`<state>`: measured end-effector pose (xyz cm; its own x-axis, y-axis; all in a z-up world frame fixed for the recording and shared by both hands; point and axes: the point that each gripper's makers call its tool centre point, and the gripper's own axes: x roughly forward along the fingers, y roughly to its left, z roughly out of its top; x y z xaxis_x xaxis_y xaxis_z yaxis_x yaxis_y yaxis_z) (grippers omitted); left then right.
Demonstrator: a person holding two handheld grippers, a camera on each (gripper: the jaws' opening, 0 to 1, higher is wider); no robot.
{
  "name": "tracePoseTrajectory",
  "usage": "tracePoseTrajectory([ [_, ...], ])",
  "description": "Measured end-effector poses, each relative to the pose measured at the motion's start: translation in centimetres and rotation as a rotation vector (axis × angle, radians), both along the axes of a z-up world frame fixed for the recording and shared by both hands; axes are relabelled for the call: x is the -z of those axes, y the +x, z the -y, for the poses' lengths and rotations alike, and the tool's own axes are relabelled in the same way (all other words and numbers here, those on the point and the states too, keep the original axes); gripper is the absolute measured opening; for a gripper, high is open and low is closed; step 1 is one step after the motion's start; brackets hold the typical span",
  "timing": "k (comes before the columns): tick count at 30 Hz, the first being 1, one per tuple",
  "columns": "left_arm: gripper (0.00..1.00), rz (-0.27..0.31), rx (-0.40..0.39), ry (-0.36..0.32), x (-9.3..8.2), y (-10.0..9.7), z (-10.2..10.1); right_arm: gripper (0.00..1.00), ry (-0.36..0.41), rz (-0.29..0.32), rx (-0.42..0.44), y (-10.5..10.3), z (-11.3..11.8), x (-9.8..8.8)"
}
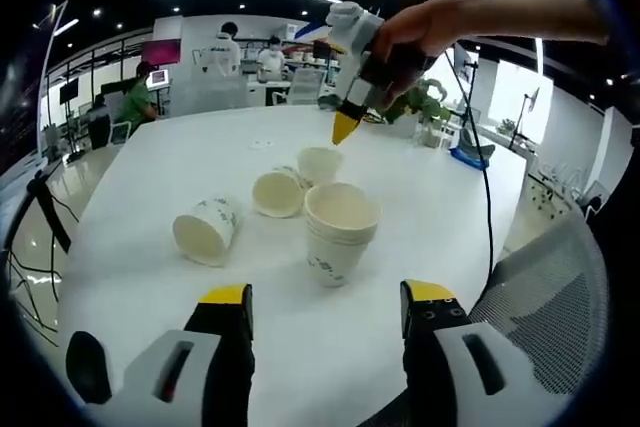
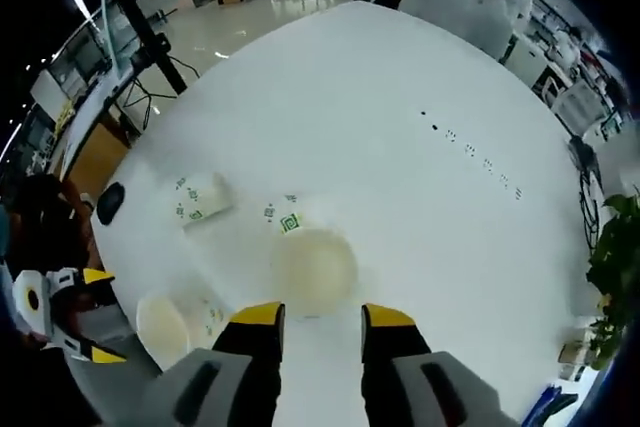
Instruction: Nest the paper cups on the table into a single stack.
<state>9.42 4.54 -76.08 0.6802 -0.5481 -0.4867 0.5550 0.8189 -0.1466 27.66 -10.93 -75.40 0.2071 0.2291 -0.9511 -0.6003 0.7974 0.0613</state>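
Right gripper view: open right tongs [image 2: 315,322] hover over an upright cup [image 2: 313,269]; left tongs [image 1: 325,299] open.

Tabletop [image 1: 150,177]: white, smooth, large, with a rounded edge.

On it, in the left gripper view: a short stack of nested paper cups [image 1: 340,232] stood upright, mouth up, green print on the side. Just behind it a single upright cup [image 1: 319,163]. Between the two, slightly to one side, a cup on its side [image 1: 279,192], mouth toward the camera, close against the upright cup. A fourth cup, also on its side [image 1: 206,229], lay apart from the group, green print visible.

Right gripper view, looking down: a row of small dark marks [image 2: 470,150] ran across the tabletop's bare part, well apart from the cups.
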Motion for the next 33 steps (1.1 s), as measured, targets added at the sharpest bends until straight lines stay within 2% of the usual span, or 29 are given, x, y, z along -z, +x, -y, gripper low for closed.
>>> tracePoseTrajectory([
  [4, 0.61, 0.002, 0.004, 0.006, 0.0, 0.0, 0.1, 0.34, -0.015, -0.003, 0.02, 0.9, 0.4, 1.1],
  [13, 0.66, 0.004, 0.036, 0.013, 0.0, -0.3, 0.7, 0.31, -0.004, -0.039, 0.058, 2.8, 0.2, 4.1],
  [15, 0.66, 0.003, 0.037, 0.015, 0.0, -0.3, 0.7, 0.25, 0.006, -0.067, 0.095, 2.4, 0.0, 4.9],
  [20, 0.66, -0.001, 0.026, 0.006, -0.1, -0.2, 0.4, 0.26, -0.015, -0.072, 0.094, 1.8, -0.3, 5.6],
  [24, 0.65, -0.004, 0.022, 0.007, -0.1, -0.2, 0.3, 0.25, -0.001, -0.093, 0.136, 1.6, -0.7, 6.5],
  [29, 0.65, -0.009, 0.02, 0.005, -0.2, -0.2, 0.3, 0.23, -0.024, -0.099, 0.127, 1.2, -1.0, 7.1],
  [33, 0.64, -0.012, 0.017, 0.007, -0.2, -0.3, 0.3, 0.2, -0.033, -0.102, 0.133, 1.5, -1.0, 7.6],
])
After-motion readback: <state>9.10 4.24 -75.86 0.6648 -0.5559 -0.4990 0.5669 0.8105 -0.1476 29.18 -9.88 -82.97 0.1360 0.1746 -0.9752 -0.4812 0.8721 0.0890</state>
